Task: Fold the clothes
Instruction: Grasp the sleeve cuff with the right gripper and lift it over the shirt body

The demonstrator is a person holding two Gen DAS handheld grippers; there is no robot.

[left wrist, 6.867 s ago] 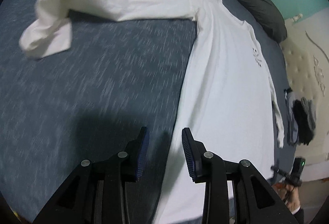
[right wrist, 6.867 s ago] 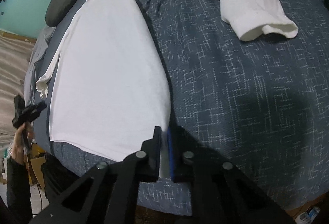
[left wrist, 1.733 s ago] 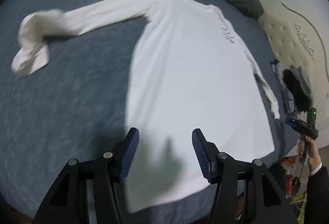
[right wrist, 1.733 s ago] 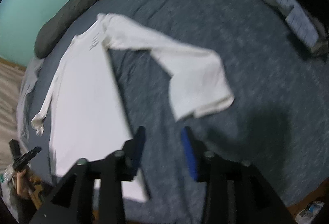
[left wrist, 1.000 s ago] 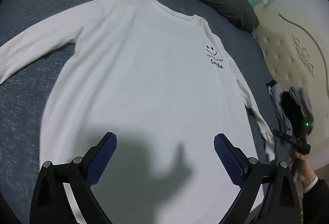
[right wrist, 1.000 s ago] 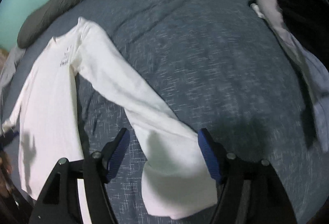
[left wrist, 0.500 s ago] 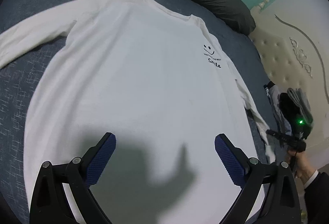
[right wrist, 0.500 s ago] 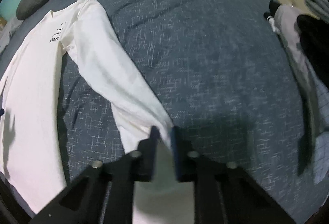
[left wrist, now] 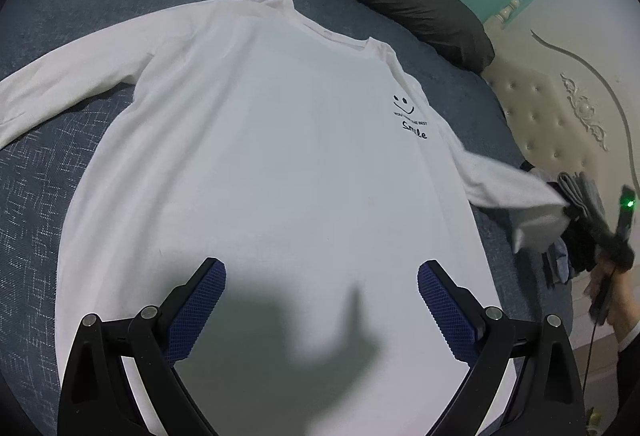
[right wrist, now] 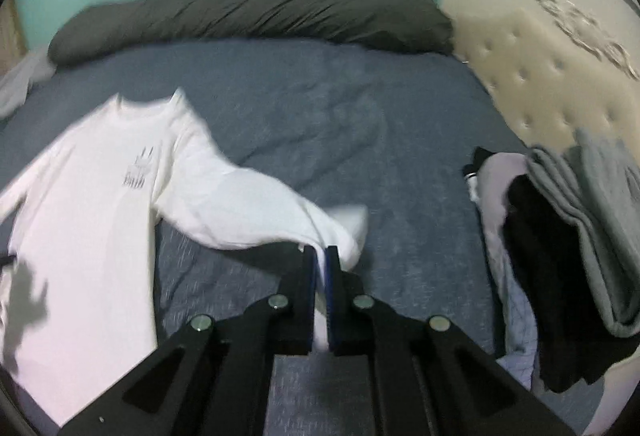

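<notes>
I see my right gripper (right wrist: 320, 256) clamped tight on the cuff of the white long-sleeved cotton shirt (left wrist: 260, 163), lifting that sleeve (right wrist: 248, 211) off the dark blue bedspread (right wrist: 340, 107), while my left gripper (left wrist: 320, 288) hovers wide open and empty above the shirt's hem.

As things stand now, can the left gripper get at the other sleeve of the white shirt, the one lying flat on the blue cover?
Probably yes. The left gripper hangs over the white shirt with its jaws wide open and nothing in them. The flat sleeve lies bare on the blue cover, with nothing across the way.
</notes>
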